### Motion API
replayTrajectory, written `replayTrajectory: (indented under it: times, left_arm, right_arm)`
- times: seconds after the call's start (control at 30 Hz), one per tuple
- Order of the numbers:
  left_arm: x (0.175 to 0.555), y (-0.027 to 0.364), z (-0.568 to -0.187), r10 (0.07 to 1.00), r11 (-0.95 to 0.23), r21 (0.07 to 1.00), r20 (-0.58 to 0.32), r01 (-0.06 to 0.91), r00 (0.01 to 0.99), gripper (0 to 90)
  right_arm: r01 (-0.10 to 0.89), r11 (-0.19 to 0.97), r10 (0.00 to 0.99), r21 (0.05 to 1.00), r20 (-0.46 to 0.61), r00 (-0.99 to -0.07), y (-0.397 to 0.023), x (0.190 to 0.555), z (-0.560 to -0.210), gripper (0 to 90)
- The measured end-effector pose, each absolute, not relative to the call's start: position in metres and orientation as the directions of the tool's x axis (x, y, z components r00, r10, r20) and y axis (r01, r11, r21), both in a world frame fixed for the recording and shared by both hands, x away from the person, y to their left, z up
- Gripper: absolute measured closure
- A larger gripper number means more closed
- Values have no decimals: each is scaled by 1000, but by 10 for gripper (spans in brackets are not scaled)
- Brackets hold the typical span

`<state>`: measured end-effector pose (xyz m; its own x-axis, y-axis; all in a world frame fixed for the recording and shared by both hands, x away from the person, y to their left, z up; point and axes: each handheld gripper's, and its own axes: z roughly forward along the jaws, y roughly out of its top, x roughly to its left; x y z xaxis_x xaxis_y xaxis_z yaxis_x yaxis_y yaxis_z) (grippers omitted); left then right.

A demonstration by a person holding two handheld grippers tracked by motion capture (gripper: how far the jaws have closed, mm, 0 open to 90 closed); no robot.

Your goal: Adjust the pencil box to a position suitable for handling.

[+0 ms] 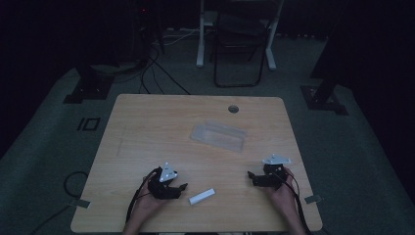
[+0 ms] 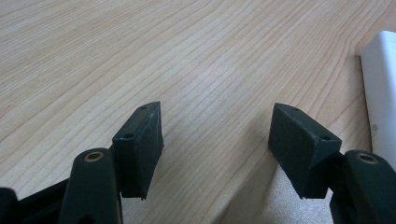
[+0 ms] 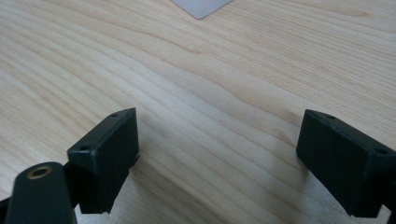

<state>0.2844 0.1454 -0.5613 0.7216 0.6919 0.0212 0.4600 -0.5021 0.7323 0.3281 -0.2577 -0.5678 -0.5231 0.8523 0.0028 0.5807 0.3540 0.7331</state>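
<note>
High view: a pale wooden table (image 1: 147, 127) with rounded corners and a round cable port (image 1: 233, 108) near its 12 o'clock edge stands on dark carpet. A clear, shallow rectangular tray (image 1: 218, 136) of transparent plastic lies just past the table's centre, toward 1 o'clock; nothing can be made out inside it. A small white block (image 1: 202, 196), oblong and smooth, lies near the 6 o'clock edge, between the two grippers and closer to the left one. The left gripper (image 1: 182, 186), black with a grey three-cornered plate, sits at about 7 o'clock in the person's left hand (image 1: 147, 203), jaws toward the block, just short of it. The right gripper (image 1: 250, 175) sits at about 5 o'clock in the right hand (image 1: 281, 193), jaws pointing toward 9 o'clock. A folding chair (image 1: 238, 44) stands beyond the table.

Left gripper view: the jaws stand wide apart with bare wood grain between them; the pads (image 2: 140, 142) are black, flat and finely textured. The white block (image 2: 380, 93) shows at the 3 o'clock edge, matte and square-cornered, outside the jaws and apart from them.

Right gripper view: the jaws stand wide apart over bare tabletop, holding nothing. A corner of the clear tray (image 3: 201, 7) shows at 12 o'clock, frosted grey, well apart from the pads (image 3: 109, 154).
</note>
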Motion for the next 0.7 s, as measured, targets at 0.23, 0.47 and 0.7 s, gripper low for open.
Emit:
replayTrajectory:
  times: [0.23,0.47,0.7]
  left_arm:
    - [285,144,-561,696,-499,733,21,463,718,350]
    - [285,144,-561,696,-499,732,21,463,717,350]
    - [285,144,-561,696,-499,732,21,463,717,350]
  right_arm:
    - [605,335,873,722,4,-489,-256,329,-565,185]
    - [579,394,867,714,-80,-492,-245,322,-556,268]
    - [530,422,858,735,-136,-495,-238,320,-542,336]
